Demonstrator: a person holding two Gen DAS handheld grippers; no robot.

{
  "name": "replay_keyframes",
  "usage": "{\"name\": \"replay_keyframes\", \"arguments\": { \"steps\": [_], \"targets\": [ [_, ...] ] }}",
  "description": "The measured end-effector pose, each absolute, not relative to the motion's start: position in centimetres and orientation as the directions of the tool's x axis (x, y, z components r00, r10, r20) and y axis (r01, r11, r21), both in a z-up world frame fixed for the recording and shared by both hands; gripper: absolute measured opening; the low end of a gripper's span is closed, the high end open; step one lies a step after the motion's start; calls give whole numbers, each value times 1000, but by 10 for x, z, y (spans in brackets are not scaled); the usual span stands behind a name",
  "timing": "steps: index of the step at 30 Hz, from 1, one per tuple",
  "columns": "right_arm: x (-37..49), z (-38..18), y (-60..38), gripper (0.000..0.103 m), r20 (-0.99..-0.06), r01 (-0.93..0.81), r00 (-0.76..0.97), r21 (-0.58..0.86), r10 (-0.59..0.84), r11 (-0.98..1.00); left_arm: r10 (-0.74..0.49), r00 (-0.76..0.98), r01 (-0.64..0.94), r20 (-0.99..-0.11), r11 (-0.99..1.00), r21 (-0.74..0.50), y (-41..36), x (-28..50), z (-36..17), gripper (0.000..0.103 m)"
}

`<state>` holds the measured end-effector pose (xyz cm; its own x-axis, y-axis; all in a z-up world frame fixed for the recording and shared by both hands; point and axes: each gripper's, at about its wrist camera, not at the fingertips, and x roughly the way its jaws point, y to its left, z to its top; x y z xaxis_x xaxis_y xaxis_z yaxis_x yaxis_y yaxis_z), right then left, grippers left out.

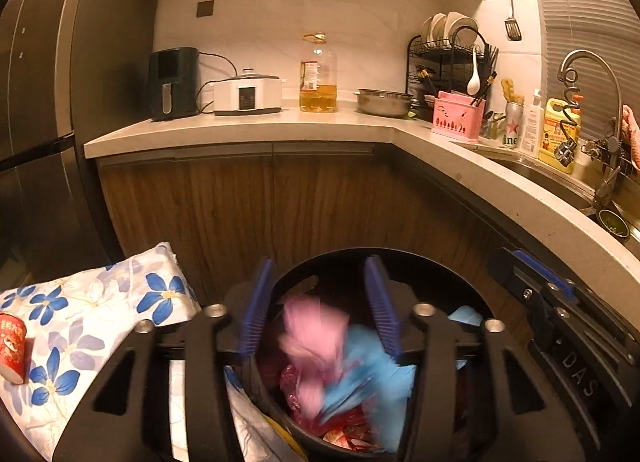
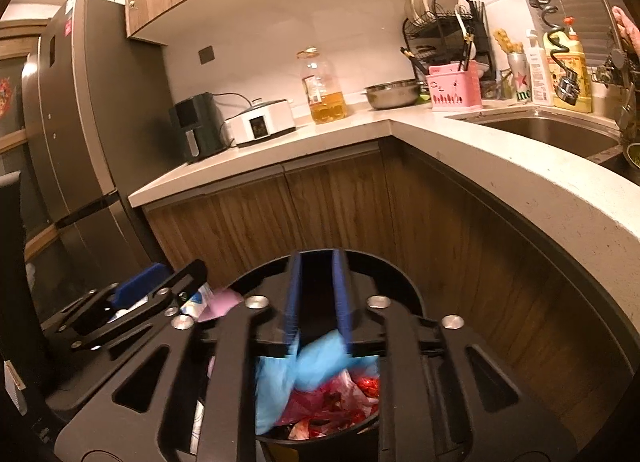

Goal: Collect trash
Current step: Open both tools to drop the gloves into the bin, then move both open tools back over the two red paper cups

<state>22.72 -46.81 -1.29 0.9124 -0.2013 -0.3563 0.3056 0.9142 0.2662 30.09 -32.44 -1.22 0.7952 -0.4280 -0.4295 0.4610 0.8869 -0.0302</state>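
A black round trash bin (image 1: 404,258) stands on the floor below both grippers; it also shows in the right wrist view (image 2: 396,278). My left gripper (image 1: 320,294) is open above it, and a blurred pink paper (image 1: 312,334) is loose in the air between and below its fingers. Blue paper (image 1: 372,374) lies over red wrappers (image 1: 344,422) in the bin. My right gripper (image 2: 318,294) has its jaws slightly apart, with blurred blue paper (image 2: 312,362) below the fingertips, apparently loose over the bin. A red paper cup (image 1: 12,346) lies on the floral cloth (image 1: 92,322) at left.
An L-shaped counter (image 1: 256,126) holds an air fryer (image 1: 174,82), a white cooker (image 1: 248,92), an oil bottle (image 1: 318,74), a steel bowl (image 1: 384,102), a dish rack (image 1: 452,58) and a pink caddy (image 1: 458,118). Sink and faucet (image 2: 560,22) at right. Fridge (image 2: 80,122) at left.
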Motion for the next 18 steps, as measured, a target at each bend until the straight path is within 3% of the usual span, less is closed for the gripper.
{"name": "replay_keyframes", "arguments": {
  "steps": [3,5,11,18],
  "targets": [
    [223,-13,-471,47,-359,329,906,267,-223,906,-411,810,436,-419,899,-40,-316,299,-12,77],
    [220,-14,-469,60,-357,343,903,259,-241,903,-398,815,421,-420,906,-42,-310,298,-13,82],
    [210,-13,-462,72,-365,359,894,233,-260,904,-337,832,362,-441,932,-28,-287,287,-19,89],
    [193,-8,-443,76,-370,365,888,205,-273,908,-273,851,278,-448,959,-55,-253,266,-16,95]
  ]
}}
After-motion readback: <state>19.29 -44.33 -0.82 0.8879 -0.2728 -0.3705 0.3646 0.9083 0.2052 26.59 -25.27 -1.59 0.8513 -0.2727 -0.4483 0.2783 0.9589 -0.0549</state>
